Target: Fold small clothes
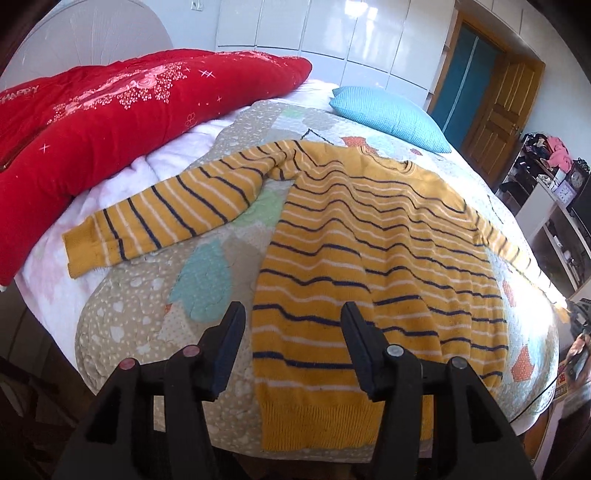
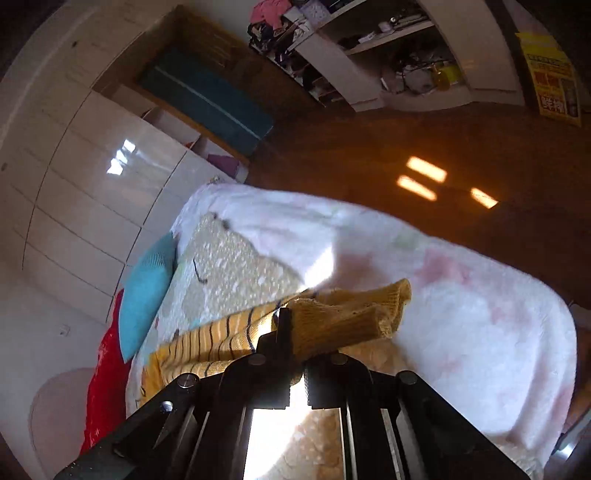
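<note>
A yellow sweater (image 1: 362, 258) with navy and white stripes lies flat, front up, on the patchwork quilt (image 1: 155, 306). Its left sleeve (image 1: 166, 218) stretches out to the left, and its right sleeve (image 1: 509, 251) runs off toward the bed's right edge. My left gripper (image 1: 291, 325) hovers open over the sweater's lower left edge, with nothing pinched between its fingers. In the right wrist view my right gripper (image 2: 295, 332) is shut on the plain yellow cuff (image 2: 351, 314) of the right sleeve, lifted above the white blanket (image 2: 461, 295). The cloth hides one finger.
A red padded quilt (image 1: 110, 110) lies along the bed's far left and a blue pillow (image 1: 388, 118) at the head. White wardrobes (image 1: 295, 29), a wooden door (image 1: 498, 103) and cluttered shelves (image 1: 546, 206) stand beyond. Wooden floor (image 2: 406, 147) borders the bed.
</note>
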